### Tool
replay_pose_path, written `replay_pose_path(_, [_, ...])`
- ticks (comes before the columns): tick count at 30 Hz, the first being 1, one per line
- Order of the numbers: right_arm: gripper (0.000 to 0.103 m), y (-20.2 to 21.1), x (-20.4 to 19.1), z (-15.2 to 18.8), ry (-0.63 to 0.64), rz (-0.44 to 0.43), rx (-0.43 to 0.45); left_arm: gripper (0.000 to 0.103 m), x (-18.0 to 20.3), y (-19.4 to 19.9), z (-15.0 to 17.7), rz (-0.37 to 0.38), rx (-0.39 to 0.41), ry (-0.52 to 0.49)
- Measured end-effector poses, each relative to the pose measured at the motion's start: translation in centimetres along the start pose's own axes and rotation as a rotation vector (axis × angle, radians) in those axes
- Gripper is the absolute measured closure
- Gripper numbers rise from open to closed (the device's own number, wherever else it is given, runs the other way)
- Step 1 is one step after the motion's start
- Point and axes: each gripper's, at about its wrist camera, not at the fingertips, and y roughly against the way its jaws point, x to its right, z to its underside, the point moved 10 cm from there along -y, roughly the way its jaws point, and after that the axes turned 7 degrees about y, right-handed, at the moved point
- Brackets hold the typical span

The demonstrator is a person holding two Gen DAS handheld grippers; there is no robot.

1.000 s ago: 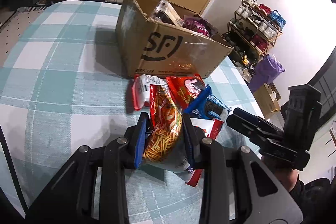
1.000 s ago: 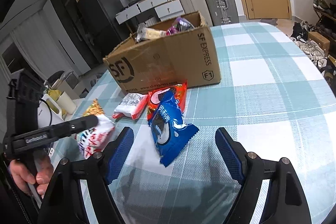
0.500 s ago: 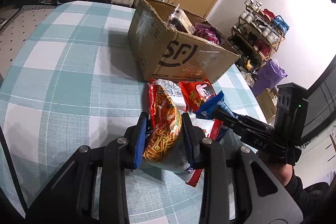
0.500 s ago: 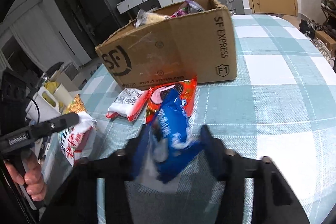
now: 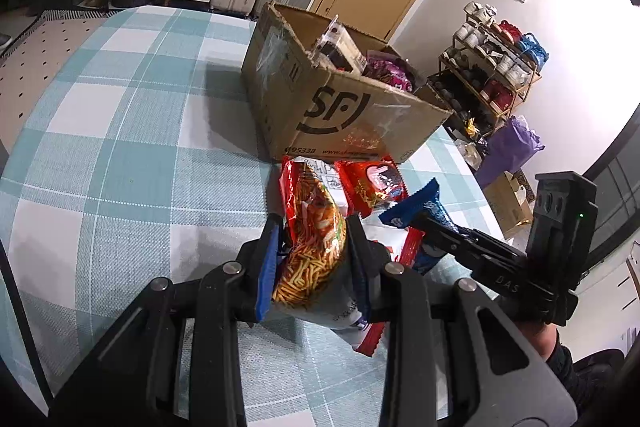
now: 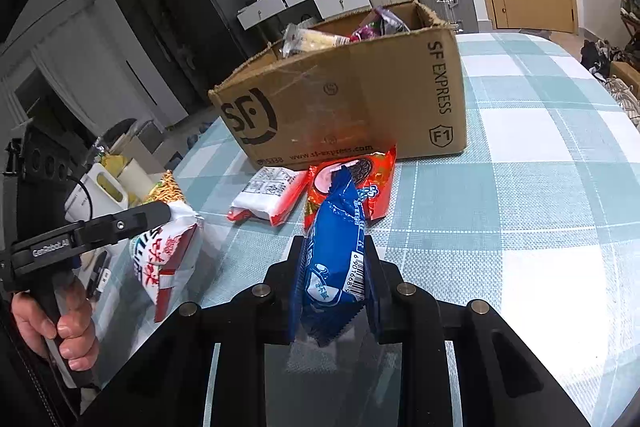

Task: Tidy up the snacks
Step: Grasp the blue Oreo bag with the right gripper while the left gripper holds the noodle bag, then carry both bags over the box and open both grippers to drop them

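Both jaws are closed, left gripper [image 5: 314, 259] pinching the noodle-snack bag [image 5: 316, 247], right gripper [image 6: 334, 279] the blue cookie pack [image 6: 338, 251], near the cardboard box [image 6: 360, 107]; these light, crinkly, crushable packs look best held gently at mid-body.

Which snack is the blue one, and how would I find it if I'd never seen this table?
Find the big brown cardboard box on the checked tablecloth. In front of it lie a red packet and a white packet. The blue packet is pinched in the right gripper; it is the only blue one.
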Motion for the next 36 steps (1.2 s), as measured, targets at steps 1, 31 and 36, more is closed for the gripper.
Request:
replay_pose_path(1, [0.078, 0.5, -0.2, -0.2, -0.001, -0.003, 0.013, 0.075, 0.1, 0.2, -0.1, 0.004, 0.004, -0.001])
replay_pose_path(31, [0.078, 7.3, -2.7, -13.2, 0.043, -0.031, 0.187, 0.074, 9.8, 5.1, -11.9, 0.039, 0.111, -0.150])
replay_pose_path(36, [0.078, 7.2, -2.1, -16.3, 0.028, -0.026, 0.192, 0.075, 11.0, 5.1, -15.0, 0.043, 0.130, -0.151])
